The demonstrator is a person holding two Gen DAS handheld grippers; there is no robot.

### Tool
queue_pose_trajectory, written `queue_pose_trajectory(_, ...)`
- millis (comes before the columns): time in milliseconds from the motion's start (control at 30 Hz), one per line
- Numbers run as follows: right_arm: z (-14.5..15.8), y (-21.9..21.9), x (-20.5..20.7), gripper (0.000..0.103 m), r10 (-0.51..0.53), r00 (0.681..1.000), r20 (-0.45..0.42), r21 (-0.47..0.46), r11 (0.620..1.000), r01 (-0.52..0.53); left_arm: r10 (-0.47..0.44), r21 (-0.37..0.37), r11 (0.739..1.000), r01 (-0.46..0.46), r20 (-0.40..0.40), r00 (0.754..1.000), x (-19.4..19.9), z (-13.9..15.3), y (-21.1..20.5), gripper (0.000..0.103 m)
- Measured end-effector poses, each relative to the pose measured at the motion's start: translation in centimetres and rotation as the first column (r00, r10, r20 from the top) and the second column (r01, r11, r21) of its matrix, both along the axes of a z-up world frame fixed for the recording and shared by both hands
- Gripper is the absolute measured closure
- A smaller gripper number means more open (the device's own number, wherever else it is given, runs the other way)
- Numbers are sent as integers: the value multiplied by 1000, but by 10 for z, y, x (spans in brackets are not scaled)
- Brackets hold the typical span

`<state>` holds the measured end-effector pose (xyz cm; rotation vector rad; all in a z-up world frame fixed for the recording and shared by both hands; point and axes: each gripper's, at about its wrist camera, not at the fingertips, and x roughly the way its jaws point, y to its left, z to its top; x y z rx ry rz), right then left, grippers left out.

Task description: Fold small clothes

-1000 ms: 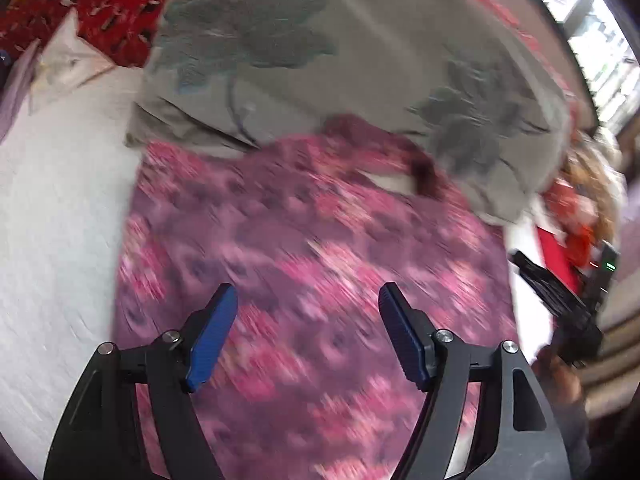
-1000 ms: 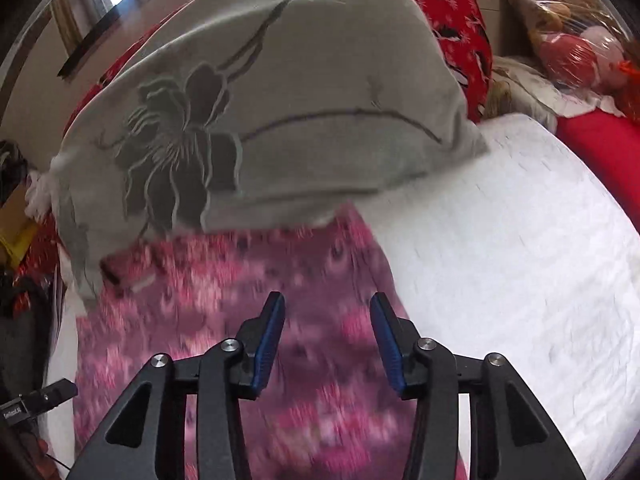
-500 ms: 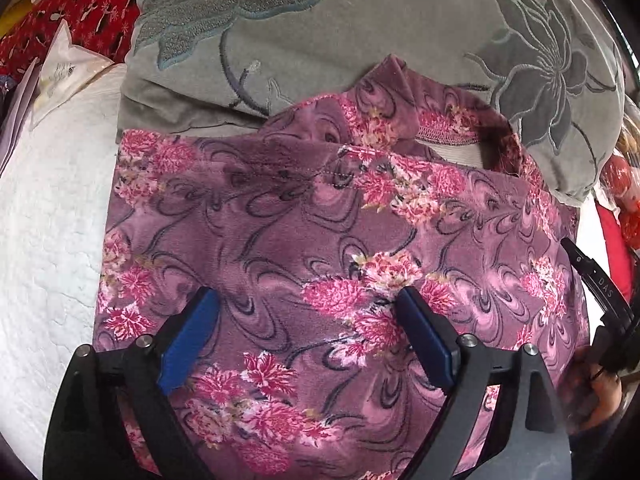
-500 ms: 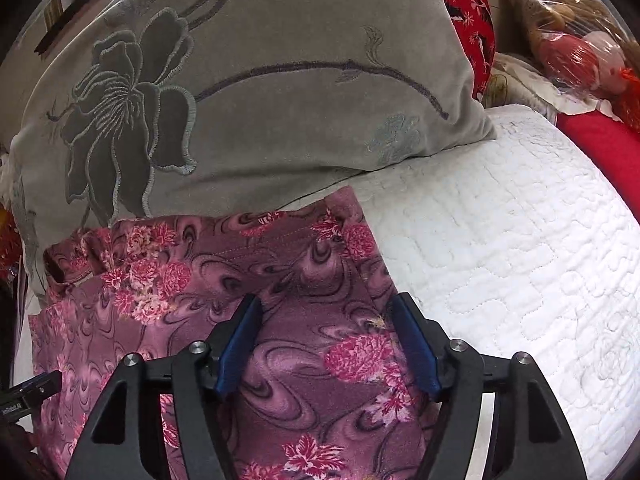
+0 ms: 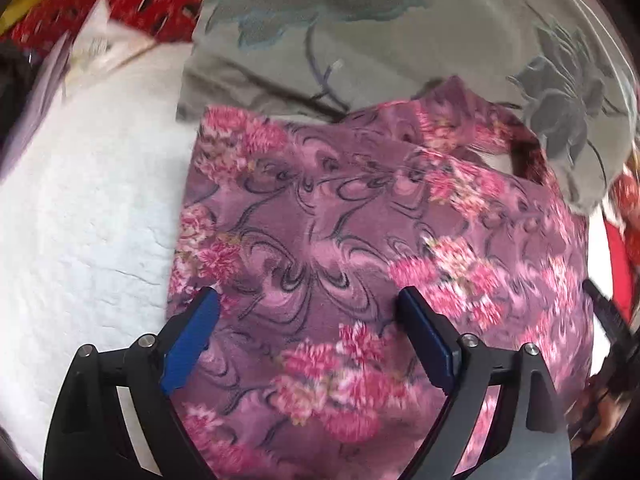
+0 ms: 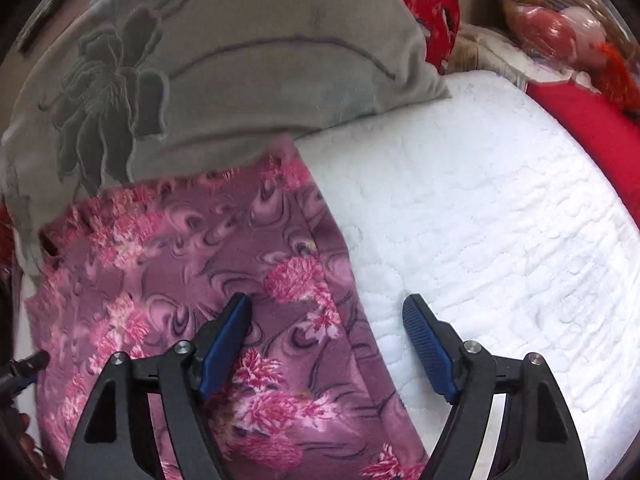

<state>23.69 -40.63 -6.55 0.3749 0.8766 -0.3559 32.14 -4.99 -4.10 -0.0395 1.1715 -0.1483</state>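
A purple garment with pink flowers (image 5: 360, 248) lies flat on the white quilted bed, its collar end against a grey pillow. It also shows in the right wrist view (image 6: 192, 280). My left gripper (image 5: 308, 320) is open and empty, just above the garment near its left edge. My right gripper (image 6: 326, 320) is open and empty, straddling the garment's right edge, its left finger over the cloth and its right finger over the quilt.
A grey pillow with embroidered flowers (image 5: 400, 32) (image 6: 224, 60) lies behind the garment. The white quilt (image 6: 500, 220) (image 5: 80, 220) spreads on both sides. Red patterned fabric (image 5: 140, 4) and a red cushion (image 6: 592, 128) lie at the edges, with bagged items (image 6: 560, 28) far right.
Both grippers dropped close to the garment, opened wider, then shifted outward: the left toward the garment's left edge, the right onto its right edge.
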Motion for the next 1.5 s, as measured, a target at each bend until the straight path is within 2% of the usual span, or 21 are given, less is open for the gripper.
queue_pose_trajectory(33,4,-1,-2,23,-7,1000,-2,2,1000,7,-10,-7,1000,10,8,1000,-3,6,1,12)
queue_pose_trajectory(100,15,3,-17,24,12,998,61,20,1000,-13,-21,-27,999,22,42,999,-15,19,8,12)
queue_pose_trajectory(167,18,10,-31,23,37,996,85,11,999,-38,-14,-26,1000,15,62,998,-27,22,15,12)
queue_pose_trajectory(200,13,14,-35,23,62,996,67,3,998,-63,-10,-30,999,11,44,999,-35,18,13,12)
queue_pose_trajectory(267,-6,21,-33,24,99,995,-28,-3,995,-100,-15,-23,1000,14,-45,999,-39,-5,14,12)
queue_pose_trajectory(300,-11,21,-36,24,106,994,-32,-1,994,-106,-11,-21,1000,10,-42,999,-41,-9,14,11)
queue_pose_trajectory(367,-1,25,-43,25,68,998,-18,-18,997,-69,-15,-40,999,14,-25,1000,-50,2,16,12)
queue_pose_trajectory(467,15,32,-58,24,75,996,39,-2,997,-75,-13,-118,993,11,-15,1000,-65,17,25,12)
queue_pose_trajectory(533,14,43,-64,23,103,995,17,-36,994,-103,-20,-106,994,18,-18,1000,-73,13,27,12)
queue_pose_trajectory(633,-9,58,-62,24,154,980,-123,-65,985,-162,-52,-33,998,50,-81,995,-81,-9,28,12)
queue_pose_trajectory(700,1,67,-68,23,138,985,-106,-116,982,-150,-97,12,995,97,-49,994,-91,-2,26,12)
queue_pose_trajectory(800,20,92,-79,22,199,977,-74,-105,973,-206,-103,-63,993,99,-54,993,-101,12,39,12)
queue_pose_trajectory(900,33,142,-91,23,346,936,-69,-132,927,-352,-36,-124,992,25,-86,996,-91,16,70,12)
queue_pose_trajectory(967,36,188,-99,23,468,880,-82,-143,868,-475,6,-165,986,-24,-110,994,-85,18,90,12)
queue_pose_trajectory(1033,35,238,-110,23,574,813,-99,-156,798,-582,35,-216,974,-64,-133,990,-79,23,110,12)
queue_pose_trajectory(1100,31,286,-124,23,666,736,-117,-192,712,-675,48,-241,967,-80,-138,989,-83,27,124,12)
queue_pose_trajectory(1200,23,355,-142,23,765,622,-169,-315,556,-769,50,-245,966,-82,-135,990,-77,26,144,12)
queue_pose_trajectory(1267,15,384,-147,23,796,574,-194,-364,485,-795,49,-250,965,-81,-130,990,-75,27,147,12)
queue_pose_trajectory(1367,3,409,-143,23,809,547,-214,-409,434,-803,55,-260,961,-91,-141,988,-65,26,153,12)
queue_pose_trajectory(1433,-3,427,-142,23,808,548,-216,-445,419,-792,53,-274,957,-93,-150,987,-62,25,157,12)
queue_pose_trajectory(1500,-10,441,-139,23,794,567,-219,-508,404,-761,47,-280,956,-91,-162,986,-56,21,155,12)
